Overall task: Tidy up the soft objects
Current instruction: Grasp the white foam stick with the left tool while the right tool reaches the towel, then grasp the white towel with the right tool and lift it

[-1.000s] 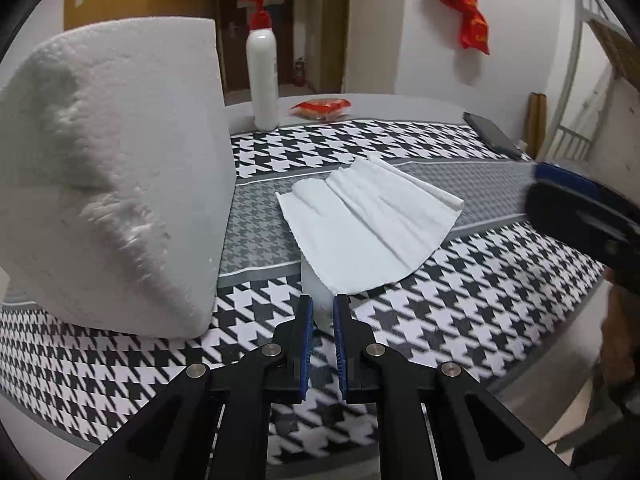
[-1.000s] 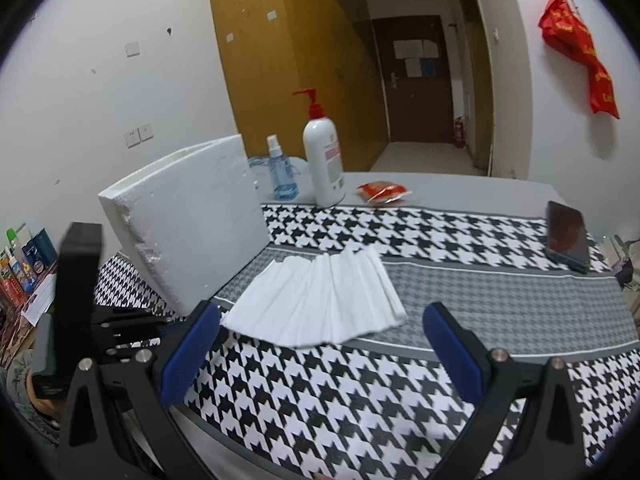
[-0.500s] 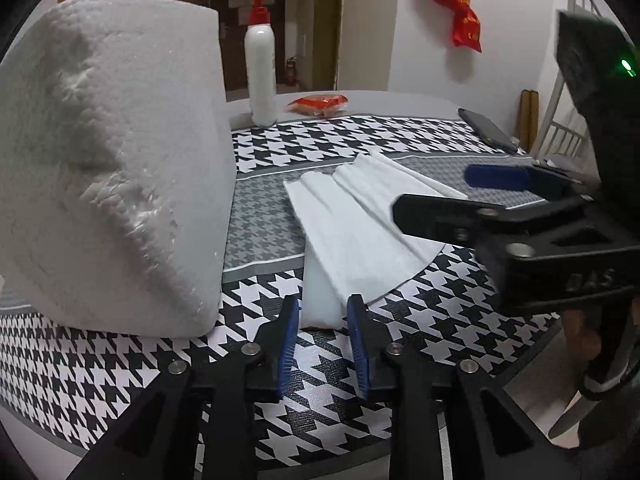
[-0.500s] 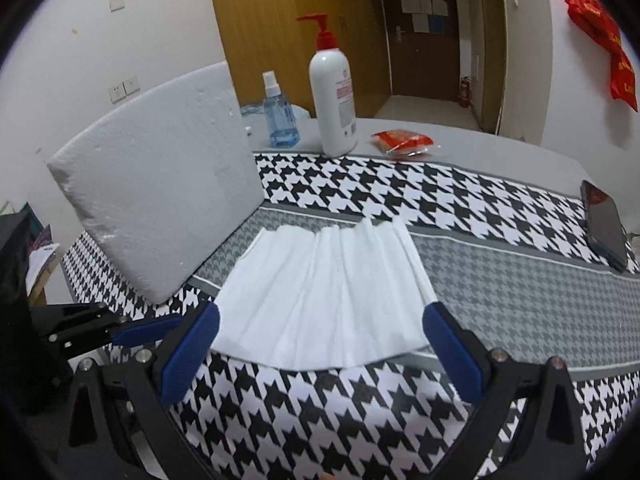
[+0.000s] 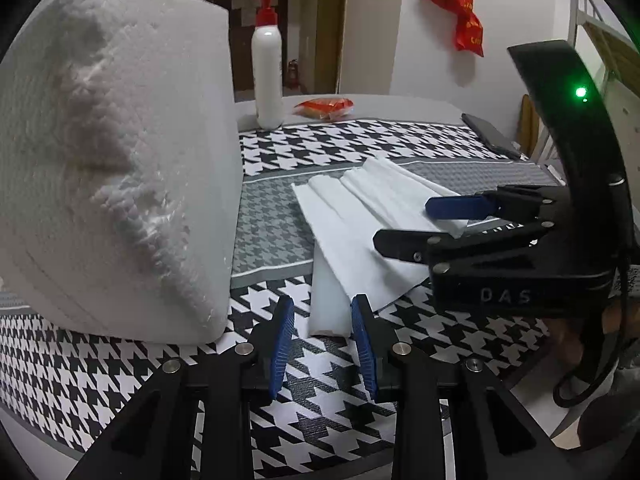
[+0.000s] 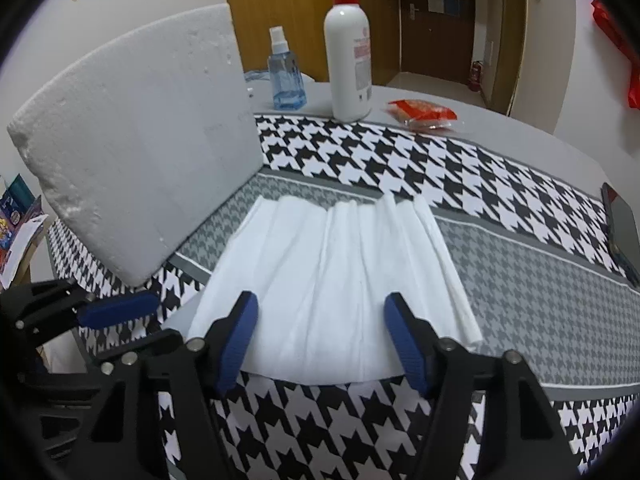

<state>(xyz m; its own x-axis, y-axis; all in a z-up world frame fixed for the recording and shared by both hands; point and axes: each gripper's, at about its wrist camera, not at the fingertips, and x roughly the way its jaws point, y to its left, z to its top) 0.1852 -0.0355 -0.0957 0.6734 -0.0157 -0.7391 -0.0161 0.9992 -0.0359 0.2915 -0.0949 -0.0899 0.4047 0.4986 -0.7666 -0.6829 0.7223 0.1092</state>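
A white pleated cloth (image 6: 340,276) lies flat on the houndstooth tablecloth; it also shows in the left wrist view (image 5: 360,220). A thin white foam strip (image 5: 326,304) pokes out from under its near edge. My left gripper (image 5: 323,332) is open, its fingers either side of the strip's end, not touching it. My right gripper (image 6: 322,338) is open over the cloth's near edge; it also shows in the left wrist view (image 5: 416,220). A big white foam block (image 5: 112,168) stands at the left, also in the right wrist view (image 6: 136,152).
A white pump bottle (image 6: 347,56), a blue spray bottle (image 6: 285,76) and a red packet (image 6: 422,114) stand at the back. A dark phone (image 6: 622,232) lies at the right edge. The table's front edge (image 5: 280,464) is close below both grippers.
My left gripper has opened and let go of the foam strip. My right gripper has moved in low over the cloth's near edge and narrowed its jaws.
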